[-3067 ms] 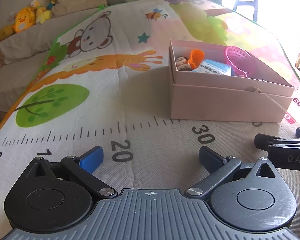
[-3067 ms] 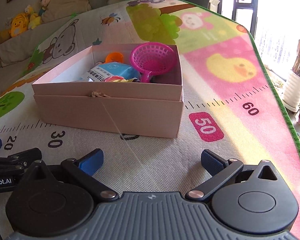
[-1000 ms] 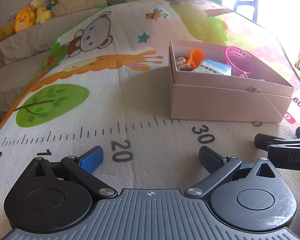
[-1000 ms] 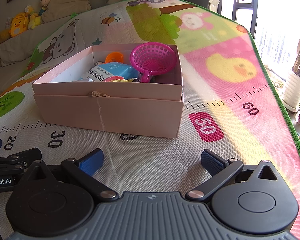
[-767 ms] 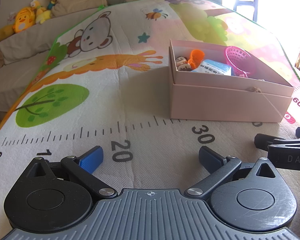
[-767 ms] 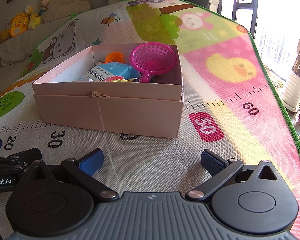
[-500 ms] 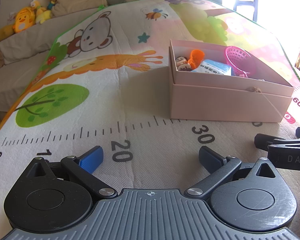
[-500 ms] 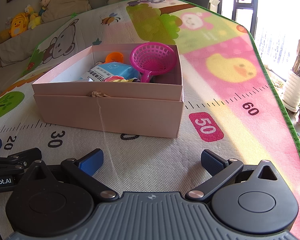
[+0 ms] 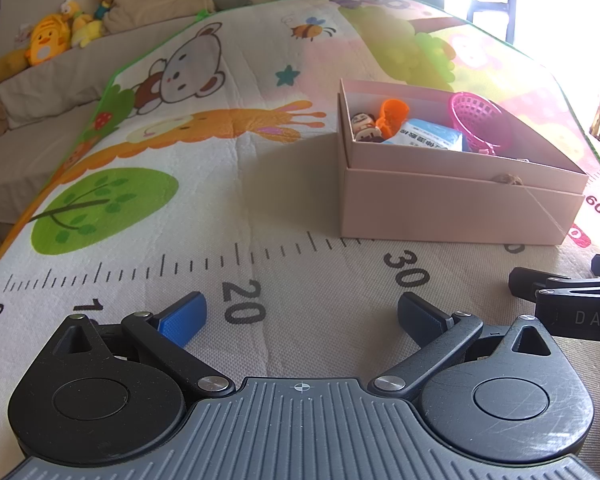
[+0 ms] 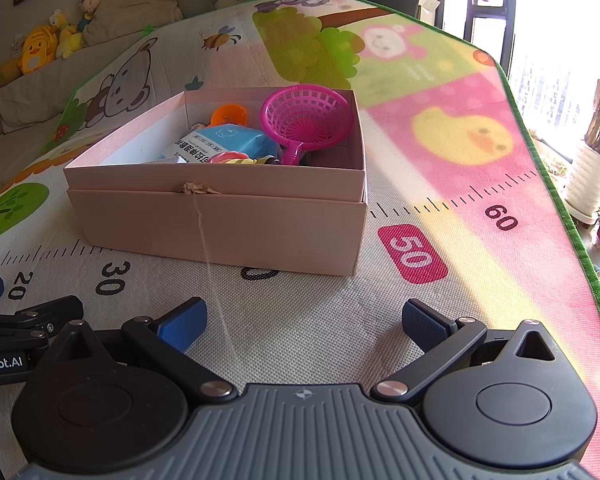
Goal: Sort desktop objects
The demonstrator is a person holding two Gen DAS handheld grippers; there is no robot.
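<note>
Done: we see the toys inside the pink box (image 10: 220, 224).
Left: nothing loose beside it.
Tools: left tool (image 9: 300, 314) and right tool (image 10: 304, 320) released, empty.

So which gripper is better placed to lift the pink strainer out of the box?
Probably the right gripper: it faces the pink box head-on, with the pink strainer ahead on its side. The left gripper is also open and empty but sits off to the box's left.

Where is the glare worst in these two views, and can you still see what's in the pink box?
Left wrist view: the window at upper right is blown out white, washing out the mat's far right edge. Right wrist view: sunlight streaks across the mat, milder glare. The pink box contents stay readable in both, the pink strainer clearest in the right view.
</note>
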